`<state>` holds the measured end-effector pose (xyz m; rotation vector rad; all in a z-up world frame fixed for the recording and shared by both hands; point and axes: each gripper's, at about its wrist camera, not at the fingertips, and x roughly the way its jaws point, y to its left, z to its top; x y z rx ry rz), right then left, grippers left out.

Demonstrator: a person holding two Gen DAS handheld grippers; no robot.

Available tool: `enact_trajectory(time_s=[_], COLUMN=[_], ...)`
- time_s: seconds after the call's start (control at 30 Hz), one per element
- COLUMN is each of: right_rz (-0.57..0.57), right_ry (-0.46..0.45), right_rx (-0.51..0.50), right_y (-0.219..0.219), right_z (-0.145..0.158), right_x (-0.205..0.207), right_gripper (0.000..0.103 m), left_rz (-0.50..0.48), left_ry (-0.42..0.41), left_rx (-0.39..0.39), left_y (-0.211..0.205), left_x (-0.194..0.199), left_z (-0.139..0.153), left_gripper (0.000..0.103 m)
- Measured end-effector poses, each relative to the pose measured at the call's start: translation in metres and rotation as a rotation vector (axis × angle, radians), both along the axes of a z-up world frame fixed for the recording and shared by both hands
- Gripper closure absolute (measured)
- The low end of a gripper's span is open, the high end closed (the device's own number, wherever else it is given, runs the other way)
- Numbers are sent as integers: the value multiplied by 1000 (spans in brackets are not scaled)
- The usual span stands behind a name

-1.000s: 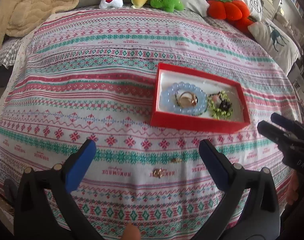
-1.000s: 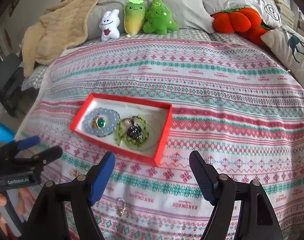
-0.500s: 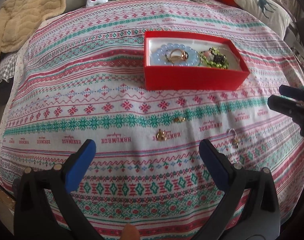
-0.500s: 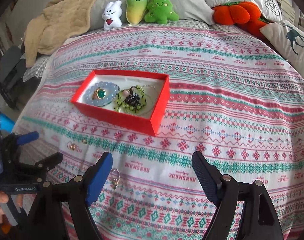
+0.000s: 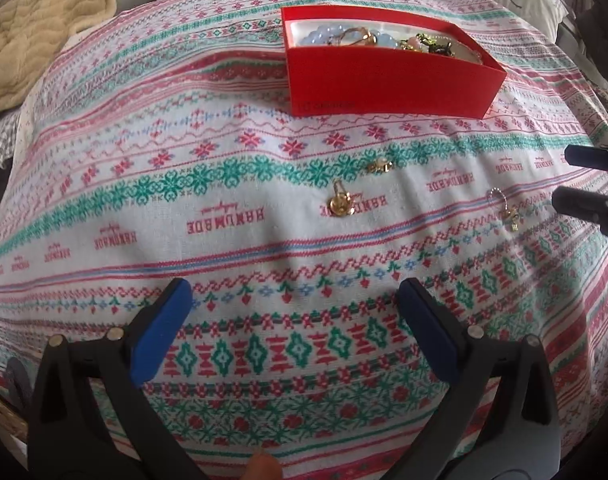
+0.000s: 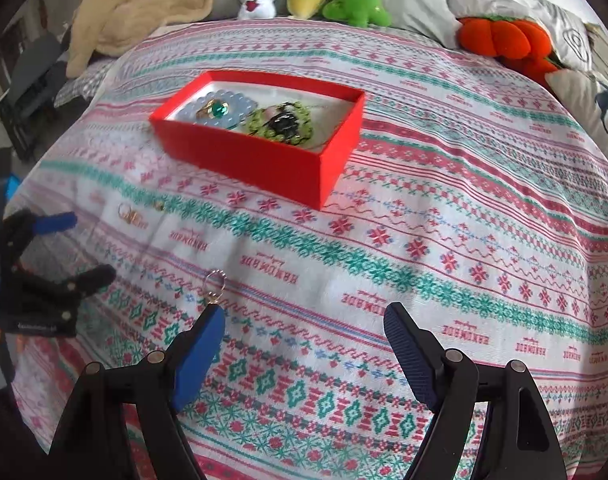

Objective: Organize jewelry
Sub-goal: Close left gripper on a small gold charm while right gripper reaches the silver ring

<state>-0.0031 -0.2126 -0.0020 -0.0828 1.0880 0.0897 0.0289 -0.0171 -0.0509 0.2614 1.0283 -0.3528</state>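
Places are given relative to the red box [image 5: 387, 76], which rests on the patterned bedspread [image 5: 184, 168]. Compared with a second ago, the box is seen further up and lower-angled in both wrist views, and the cloth in front of it fills more of each frame; both grippers have evidently been brought down and drawn back toward the near edge of the bed, closer to the loose pieces.

Furthest left in front of the box, the left gripper [image 5: 296, 312] is held with its tongs wide apart and nothing between them; just in front of the box's near wall a small gold stud [image 5: 379, 166] lies on the green band; a little nearer than that, a gold earring [image 5: 341, 202] lies on the lettered stripe; to the right of these and well in front of the box, a silver hoop earring [image 6: 217, 286] lies on the cloth, its charm just touching or just beyond the left pad of the right gripper [image 6: 304, 322], whose tongs are likewise spread and empty.

Inside the box, a blue bead bracelet [image 6: 220, 110] with a ring and a green bracelet [image 6: 280, 122] are already stowed; three pieces are left outside. The change is judged to be an approach: the hoop is likely to be taken by the right gripper, the gold earring by the left.
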Motion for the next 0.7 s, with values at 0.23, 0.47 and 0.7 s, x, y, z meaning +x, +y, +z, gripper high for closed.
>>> enact_trajectory(time_s=[0.23, 0.47, 0.7], right_rz=[115, 169, 163], right_ry=[-5, 31, 30], right_rx=[-33, -24, -13], right_y=[27, 43, 48], right_z=[-16, -29, -33], right_x=[-5, 2, 9], right_gripper=[20, 20, 20], left_rz=[-11, -34, -79], left_ry=[-42, -8, -34], left_rx=[-7, 12, -14], left_y=[-2, -8, -15], left_x=[-3, 6, 13], left_z=[-4, -3, 6], left_gripper=[0, 0, 24])
